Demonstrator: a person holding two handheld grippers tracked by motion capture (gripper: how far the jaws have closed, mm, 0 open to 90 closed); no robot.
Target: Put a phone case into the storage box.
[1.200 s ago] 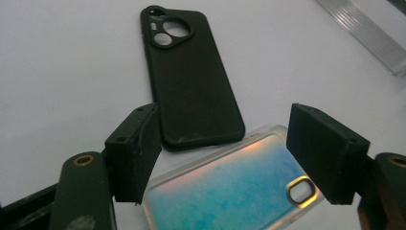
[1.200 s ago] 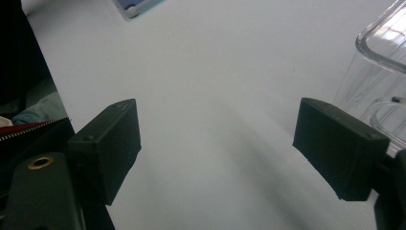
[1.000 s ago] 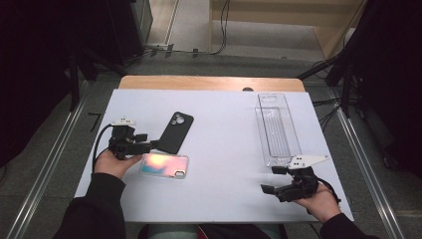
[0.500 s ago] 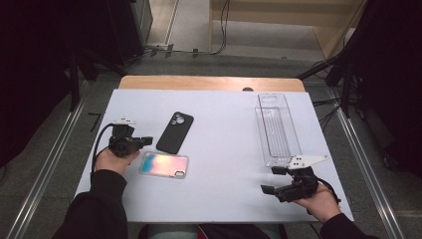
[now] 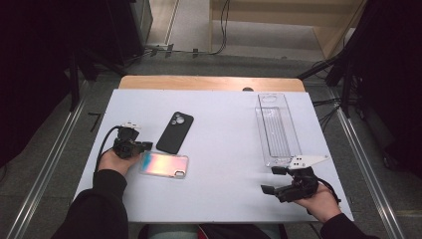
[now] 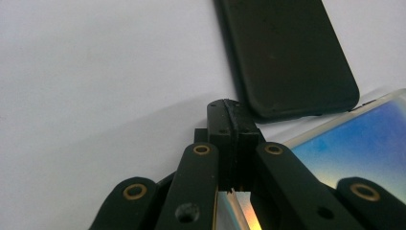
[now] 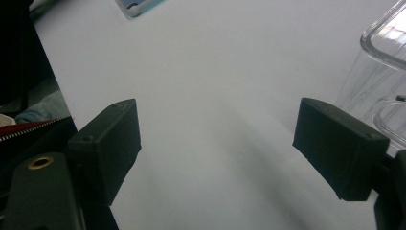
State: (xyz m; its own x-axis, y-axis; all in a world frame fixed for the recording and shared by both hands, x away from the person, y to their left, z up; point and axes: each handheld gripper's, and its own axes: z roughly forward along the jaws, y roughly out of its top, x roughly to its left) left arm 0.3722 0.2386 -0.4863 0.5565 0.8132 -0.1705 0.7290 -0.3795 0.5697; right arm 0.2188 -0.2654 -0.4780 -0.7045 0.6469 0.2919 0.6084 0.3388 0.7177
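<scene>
- Left gripper (image 5: 142,146): left of centre in the high view, held in the person's left hand (image 5: 117,160). In the left gripper view its jaws are pressed together at the tips (image 6: 229,117) with nothing between them. A second ago it was at the black case, which stood tilted. It has since drawn back toward the left edge.
- Black phone case (image 5: 175,132): now flat on the table, back up, camera cut-out toward the top of the frame. It fills the upper right of the left gripper view (image 6: 287,52), just beyond the closed tips and apart from them. Judged as set down and released.
- Iridescent phone case (image 5: 164,165): flat, just below the black case, its left end just beside the left gripper. Its clear rim and coloured face (image 6: 354,143) run under the jaws at lower right. Judged the likely next item to handle.
- Table (image 5: 224,149): white, matt and bare between the cases and the tray. A wooden strip (image 5: 209,82) runs along its far edge.
- Clear plastic tray (image 5: 263,132): long, empty, upper right of the table; its wall (image 7: 383,62) is at the right edge of the right gripper view.
- Right gripper (image 5: 271,179): lower right, in the person's right hand, unmoved over the last second. Jaws spread wide (image 7: 218,143), nothing between them.
- Room: grey floor, metal rails either side, cables at the top, dark equipment at both edges.
</scene>
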